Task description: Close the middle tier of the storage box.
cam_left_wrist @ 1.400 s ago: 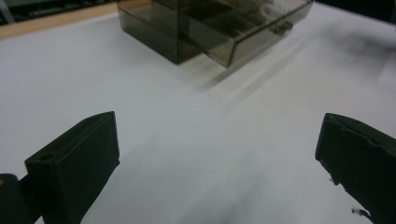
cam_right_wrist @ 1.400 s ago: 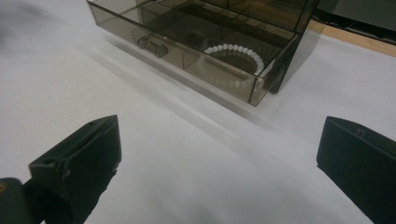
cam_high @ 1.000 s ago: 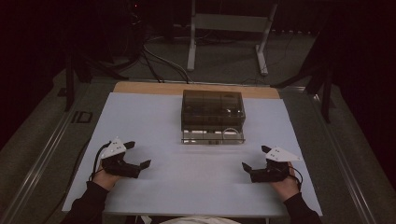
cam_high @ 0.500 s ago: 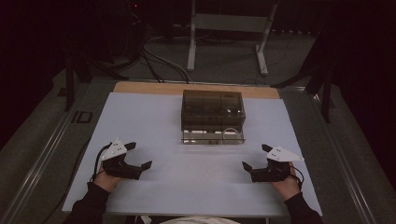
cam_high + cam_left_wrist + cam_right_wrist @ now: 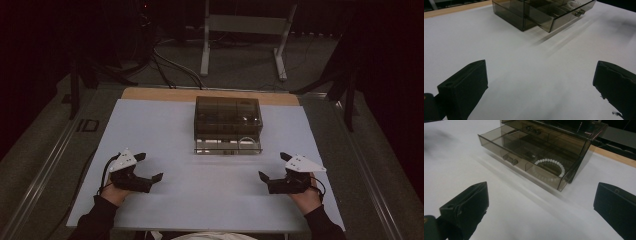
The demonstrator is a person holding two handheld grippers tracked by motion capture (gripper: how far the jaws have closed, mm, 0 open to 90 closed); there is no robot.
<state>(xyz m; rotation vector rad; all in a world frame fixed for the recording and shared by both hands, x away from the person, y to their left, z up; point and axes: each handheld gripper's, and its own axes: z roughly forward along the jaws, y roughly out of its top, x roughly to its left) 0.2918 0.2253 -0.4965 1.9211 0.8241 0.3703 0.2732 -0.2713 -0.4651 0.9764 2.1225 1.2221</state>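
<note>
- Drawer box (image 5: 228, 125): smoky clear plastic, standing mid-desk toward the far edge, well apart from both tongs, with its bottom drawer (image 5: 524, 167) pulled out.
- Left tongs (image 5: 150, 167) and right tongs (image 5: 272, 165) rest near the desk's (image 5: 150, 125) front edge, jaws spread wide, holding nothing.
- Judged light, stiff, slick-walled and likely to slide or crack if squeezed hard.
- Best hold: the small knob (image 5: 510, 159) on the drawer front, steadying the box top.
- White bead bracelet (image 5: 550, 168) lies in one drawer compartment.
</note>
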